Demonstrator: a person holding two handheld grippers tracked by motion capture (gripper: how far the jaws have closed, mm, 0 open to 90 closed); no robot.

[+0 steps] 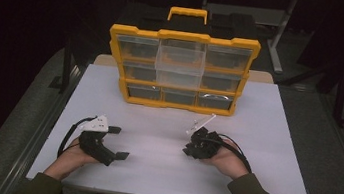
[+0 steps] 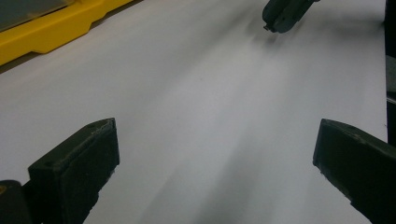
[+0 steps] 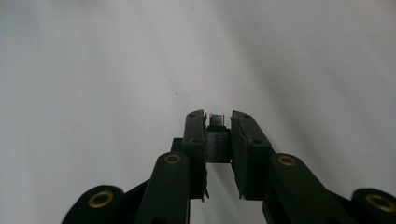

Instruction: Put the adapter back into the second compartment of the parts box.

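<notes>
I had the right gripper (image 3: 218, 122) clamped on a small grey part (image 3: 217, 140) low over the white worktop (image 1: 169, 101), the left gripper (image 2: 210, 154) gaping empty, and judged a level, unhurried carry toward the yellow organizer (image 1: 179, 70) would keep the pinch secure.

This looks like a lab or workshop recording bay: a bare white worktop (image 1: 169, 101) under a spot of light in a dark room, a yellow parts organiser (image 1: 181, 70) with clear drawers standing beyond the hand-held grippers, and metal bench frames (image 1: 281, 36) dimly visible further behind it.
</notes>
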